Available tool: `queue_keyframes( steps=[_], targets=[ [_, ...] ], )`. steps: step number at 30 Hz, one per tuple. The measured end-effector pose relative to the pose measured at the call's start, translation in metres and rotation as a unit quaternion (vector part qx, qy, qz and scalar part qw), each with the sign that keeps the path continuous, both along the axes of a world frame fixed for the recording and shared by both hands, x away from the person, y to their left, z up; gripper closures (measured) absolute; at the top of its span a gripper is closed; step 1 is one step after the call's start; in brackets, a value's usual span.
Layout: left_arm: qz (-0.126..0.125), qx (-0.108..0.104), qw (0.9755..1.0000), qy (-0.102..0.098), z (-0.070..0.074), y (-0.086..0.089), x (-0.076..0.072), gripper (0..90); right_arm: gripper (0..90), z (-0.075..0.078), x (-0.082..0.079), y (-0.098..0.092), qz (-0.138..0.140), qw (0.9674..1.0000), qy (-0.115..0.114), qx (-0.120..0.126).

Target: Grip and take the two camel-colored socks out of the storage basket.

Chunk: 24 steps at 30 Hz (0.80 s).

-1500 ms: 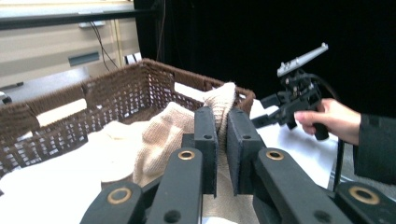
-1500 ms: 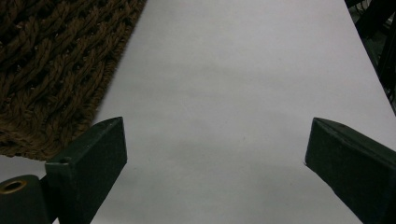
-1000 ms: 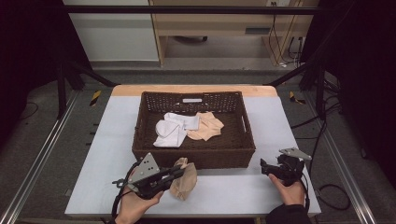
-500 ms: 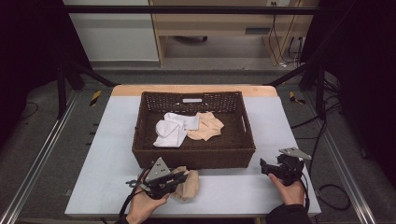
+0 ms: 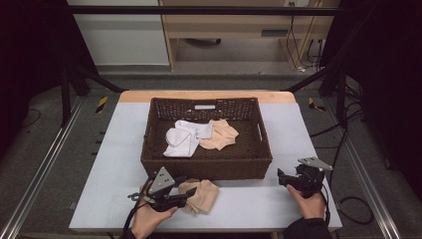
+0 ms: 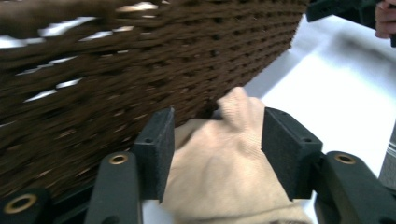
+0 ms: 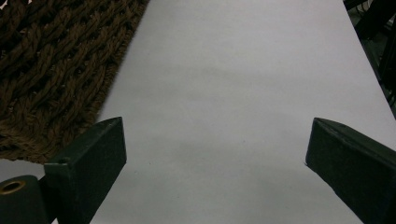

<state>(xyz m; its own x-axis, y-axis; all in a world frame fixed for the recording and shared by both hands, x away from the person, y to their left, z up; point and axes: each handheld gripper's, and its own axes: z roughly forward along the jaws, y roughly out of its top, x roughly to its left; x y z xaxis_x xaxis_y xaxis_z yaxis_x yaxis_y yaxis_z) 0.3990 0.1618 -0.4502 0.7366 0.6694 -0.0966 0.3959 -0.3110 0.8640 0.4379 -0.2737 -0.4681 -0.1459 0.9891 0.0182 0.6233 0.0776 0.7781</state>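
One white table, one brown wicker basket on it holding two socks, a white sock and a beige sock; a third, the tan sock, lies bunched on the table just in front of the basket's near wall. Left gripper jaws have just been opening and now stand wide, tan sock loose between the pads; right gripper gapes wide over bare table, holding nothing. Risk: lifting away may snag the knit and drag the sock.
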Motion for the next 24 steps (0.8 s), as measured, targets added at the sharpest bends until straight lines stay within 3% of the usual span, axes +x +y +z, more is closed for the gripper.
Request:
queue_keyframes(
  steps=[16,19,24],
  targets=[
    [0.065,0.003,0.9978,0.01,-0.009,0.059,-0.005,38.7,5.1,0.0,-0.001,0.0,-0.004,1.0,0.001,0.0],
    [0.088,0.008,0.996,0.015,-0.013,0.076,-0.007,38.7,5.0,0.0,0.0,0.0,-0.004,1.0,0.002,-0.003],
    [0.109,0.009,0.9938,0.017,-0.014,0.085,-0.006,37.7,5.0,0.0,0.0,0.0,-0.004,1.0,0.002,-0.003]
  ],
)
